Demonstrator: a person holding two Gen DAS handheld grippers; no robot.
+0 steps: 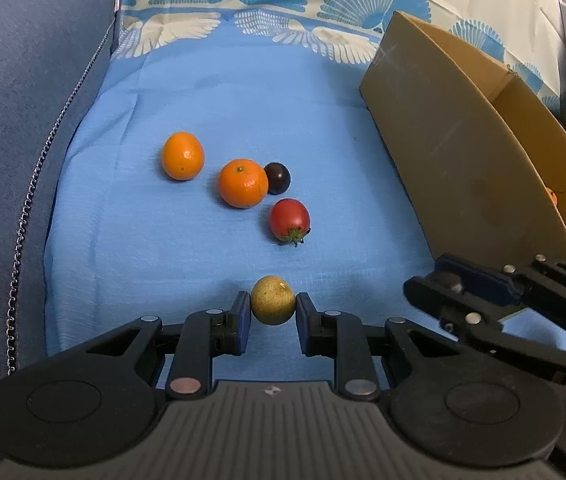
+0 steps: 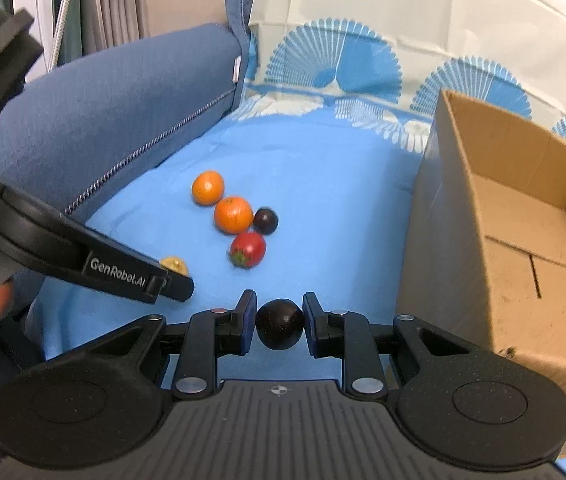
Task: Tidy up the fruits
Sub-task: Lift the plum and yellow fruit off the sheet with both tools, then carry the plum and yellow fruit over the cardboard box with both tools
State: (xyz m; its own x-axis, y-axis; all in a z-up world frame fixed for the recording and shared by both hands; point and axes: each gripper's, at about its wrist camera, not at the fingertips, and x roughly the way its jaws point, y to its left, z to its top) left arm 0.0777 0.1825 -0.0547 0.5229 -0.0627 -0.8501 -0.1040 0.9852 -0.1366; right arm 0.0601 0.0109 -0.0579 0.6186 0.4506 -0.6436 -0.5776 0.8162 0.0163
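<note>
The left gripper (image 1: pixel 273 312) pinches a tan-green round fruit (image 1: pixel 273 300) near the front edge of the blue cloth (image 1: pixel 203 100), its pads flat on either side — a hold suited to carrying. Toward the cloth's middle lie two oranges (image 1: pixel 183 156), a dark plum (image 1: pixel 277 178) and a red tomato (image 1: pixel 289 220), left loose. The right gripper (image 2: pixel 279 320) clamps a dark fruit (image 2: pixel 279 323), tilted down beside the cardboard box (image 2: pixel 503 184) at the right edge — probably where it is bound.
</note>
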